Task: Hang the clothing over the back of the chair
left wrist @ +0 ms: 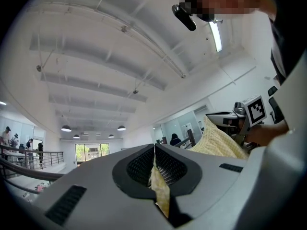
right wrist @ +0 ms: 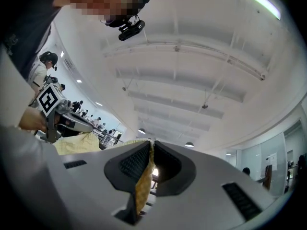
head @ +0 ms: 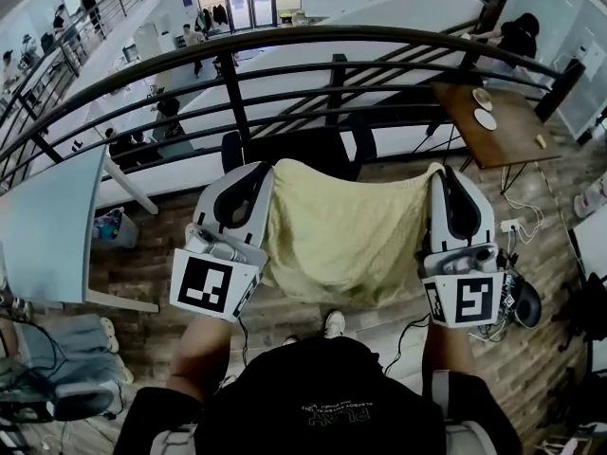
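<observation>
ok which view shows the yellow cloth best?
Head view: the whole yellow cloth hangs spread between the left gripper and right gripper, with the black chair beyond it. Each gripper view shows only a pinched edge between its jaws, plus a slice off to one side.

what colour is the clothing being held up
Pale yellow clothing with a fine check, clearest in the left gripper view.

1. Black shirt [head: 285, 387], at the bottom of the head view: white print [head: 327, 415] seen upside down. The large word seems to read "PLAY"; the small line with it is too fine to read
2. Marker cube [head: 211, 287] of the left gripper [head: 264, 169] and marker cube [head: 467, 301] of the right gripper [head: 441, 171]: black-and-white square patterns only, no letters or numbers
3. Nothing else can be read in any view
</observation>
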{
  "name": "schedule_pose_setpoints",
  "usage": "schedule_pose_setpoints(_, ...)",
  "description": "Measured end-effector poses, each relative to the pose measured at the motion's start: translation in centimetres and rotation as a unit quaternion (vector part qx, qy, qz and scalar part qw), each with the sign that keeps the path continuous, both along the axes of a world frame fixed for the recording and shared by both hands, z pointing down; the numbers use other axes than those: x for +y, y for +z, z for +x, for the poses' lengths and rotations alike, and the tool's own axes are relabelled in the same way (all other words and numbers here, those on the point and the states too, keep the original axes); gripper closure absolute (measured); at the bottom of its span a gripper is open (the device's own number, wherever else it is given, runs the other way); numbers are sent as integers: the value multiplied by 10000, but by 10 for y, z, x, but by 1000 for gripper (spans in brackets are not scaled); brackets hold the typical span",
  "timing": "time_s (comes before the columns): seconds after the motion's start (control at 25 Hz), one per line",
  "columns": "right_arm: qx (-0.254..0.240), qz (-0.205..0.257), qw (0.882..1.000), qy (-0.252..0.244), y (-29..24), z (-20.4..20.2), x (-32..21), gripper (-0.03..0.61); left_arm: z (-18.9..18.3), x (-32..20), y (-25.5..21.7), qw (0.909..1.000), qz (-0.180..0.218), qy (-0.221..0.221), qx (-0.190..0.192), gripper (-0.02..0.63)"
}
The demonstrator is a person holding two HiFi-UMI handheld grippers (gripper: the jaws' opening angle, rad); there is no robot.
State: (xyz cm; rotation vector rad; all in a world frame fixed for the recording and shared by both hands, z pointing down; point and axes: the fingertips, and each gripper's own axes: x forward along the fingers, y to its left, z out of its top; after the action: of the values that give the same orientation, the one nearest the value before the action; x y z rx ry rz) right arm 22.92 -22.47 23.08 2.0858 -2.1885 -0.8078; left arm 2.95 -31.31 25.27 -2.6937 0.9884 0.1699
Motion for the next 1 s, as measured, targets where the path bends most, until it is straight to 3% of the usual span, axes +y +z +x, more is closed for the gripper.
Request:
schedule_pose_setpoints(0.48,290,171,9985,-427,-13,24,-39,540,17,-22,-18,9988,305,-336,-195,595)
schedule_pose_setpoints(0.8,794,-180,9945,-658,-4,37,-75,539,25,-54,-18,9980,256,-471,-346,595)
schedule_pose_setpoints(1.0,723,-457,9920,-933,1,41,-95,539,35,-67,-6,9974,149,-515,-491,595)
